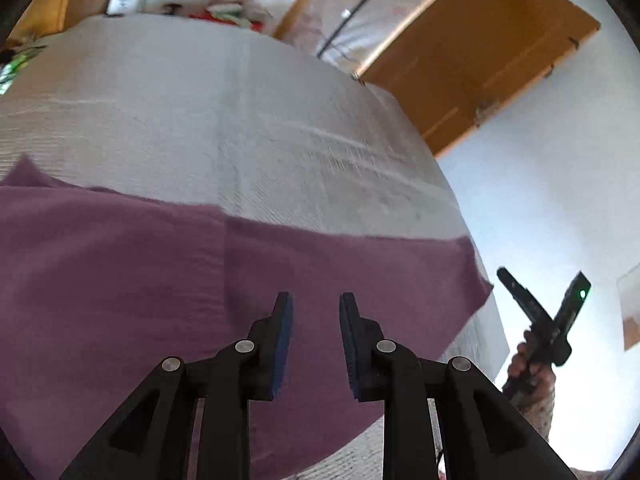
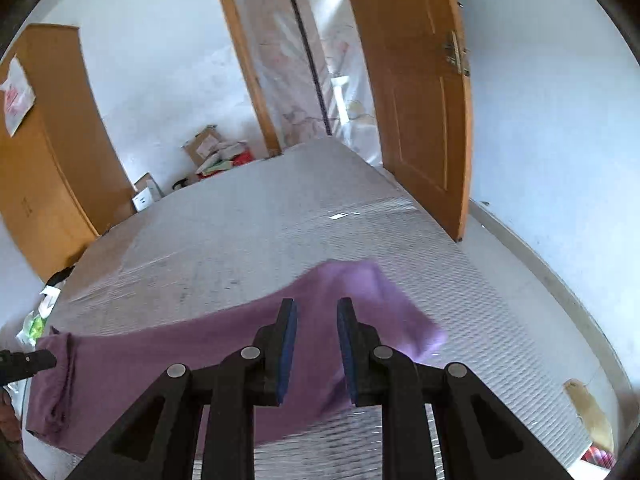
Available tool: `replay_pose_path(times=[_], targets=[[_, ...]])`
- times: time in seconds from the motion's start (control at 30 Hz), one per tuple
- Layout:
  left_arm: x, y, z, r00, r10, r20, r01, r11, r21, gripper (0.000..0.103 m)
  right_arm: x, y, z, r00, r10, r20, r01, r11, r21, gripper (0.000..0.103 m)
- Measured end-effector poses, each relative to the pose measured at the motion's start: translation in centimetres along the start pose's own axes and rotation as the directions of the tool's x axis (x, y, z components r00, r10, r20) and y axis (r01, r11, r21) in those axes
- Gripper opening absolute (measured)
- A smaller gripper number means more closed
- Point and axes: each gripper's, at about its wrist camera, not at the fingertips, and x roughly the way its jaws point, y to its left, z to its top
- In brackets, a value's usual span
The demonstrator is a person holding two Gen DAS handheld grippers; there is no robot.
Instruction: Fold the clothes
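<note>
purple garment (image 1: 140,280) lies spread flat on the pale ribbed mattress (image 1: 224,112), along its near side, and from the right wrist view i see it running from a bunched, rolled end at the left (image 2: 60,380) to a lifted, blurred corner at the right. my left gripper (image 1: 316,344) points forward and downward over the cloth, its two black fingers with blue pads (image 1: 282,344) standing apart with bare cloth visible through the gap; nothing is pinched, so i record it as released. my right gripper (image 2: 317,348) sits in the same attitude, angled down over the garment's right portion, pads parted, nothing clamped between them, also released. from the left wrist view the right gripper shows off the mattress edge at the right, tilted up, with a green light on its body and the person's hand (image 1: 532,364) wrapped round the handle. from the right wrist view the tip of the left gripper enters at the left edge, close to the bunched end of the cloth; i cannot tell whether it touches. an open wooden door (image 2: 416,100) stands beyond the far corner of the mattress, a wooden wardrobe (image 2: 48,152) at the left, cardboard boxes (image 2: 208,148) against the far wall.
</note>
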Motion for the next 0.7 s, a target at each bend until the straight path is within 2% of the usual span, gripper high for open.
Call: replay_pose_path(times=[0.17,0.27,0.43,0.7], targets=[[3.2,-0.7,-0.5,0.997,0.016,-0.077,-0.015,1.0,0.019,0.025,2.1,-2.5,-0.7,0.999,-0.018,-0.049,0.022,0.997,0.08,0.027],[4.5,-1.2,-0.7,0.995,0.015,-0.096,-0.012,1.0,0.026,0.025,3.9,-2.7,-1.2,0.996,-0.028,-0.083,0.036,0.996,0.087,0.028],[5.2,-2.5,-0.6,0.995,0.037,-0.09,-0.031,0.997,0.068,0.025,4.5,-2.4,-2.3,0.993,-0.023,-0.117,0.029,0.998,0.049,0.029],[5.3,-3.7,-1.0,0.994,0.095,-0.062,-0.086,0.989,0.122,0.025,5.0,-1.8,-2.6,0.991,-0.043,-0.124,0.044,0.999,0.013,0.03]])
